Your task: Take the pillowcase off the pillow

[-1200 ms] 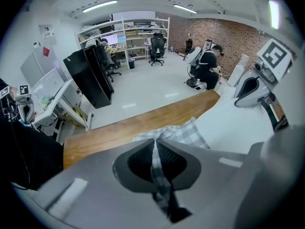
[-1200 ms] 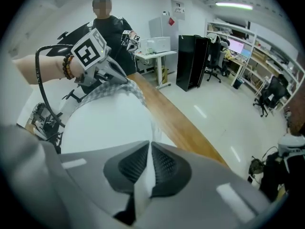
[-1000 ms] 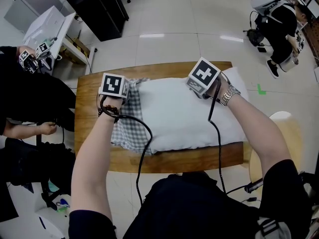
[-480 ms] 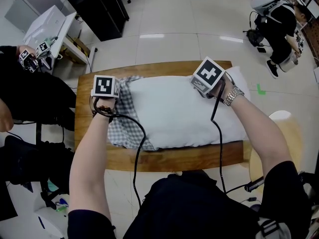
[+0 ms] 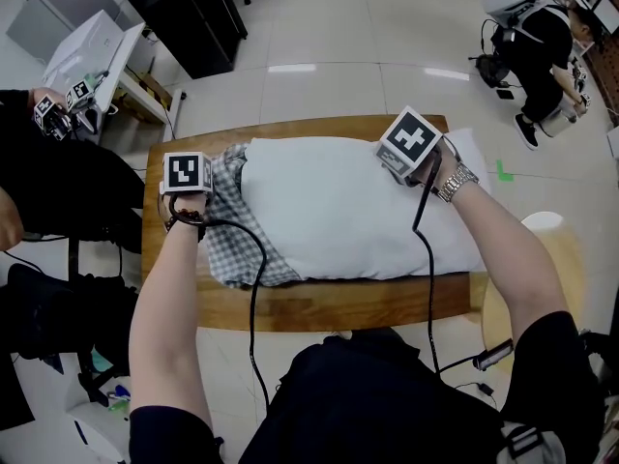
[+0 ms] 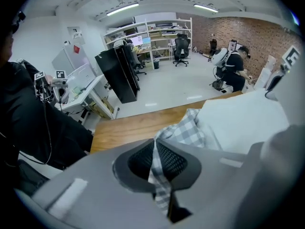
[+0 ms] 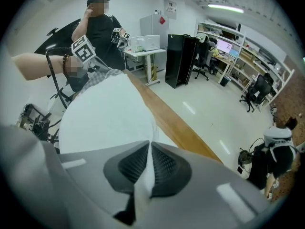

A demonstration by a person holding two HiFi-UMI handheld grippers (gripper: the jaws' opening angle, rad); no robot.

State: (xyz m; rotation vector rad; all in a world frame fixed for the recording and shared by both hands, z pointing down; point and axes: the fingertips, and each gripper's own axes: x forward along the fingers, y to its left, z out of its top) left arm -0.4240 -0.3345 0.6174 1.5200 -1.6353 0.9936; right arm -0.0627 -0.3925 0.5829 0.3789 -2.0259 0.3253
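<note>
Wooden table [image 5: 329, 309] lies nearest, and on it the white pillow [image 5: 358, 211] is stretched out, bared along almost all its length. The checked pillowcase [image 5: 230, 235] is bunched at the pillow's left end, which is judged to be perhaps still inside its mouth. Farther back, a fold of checked cloth is pinched in the closed left gripper [image 6: 159, 171], and white pillow fabric is clamped by the right gripper [image 7: 147, 171]. Only a last pull apart is judged to remain.
</note>
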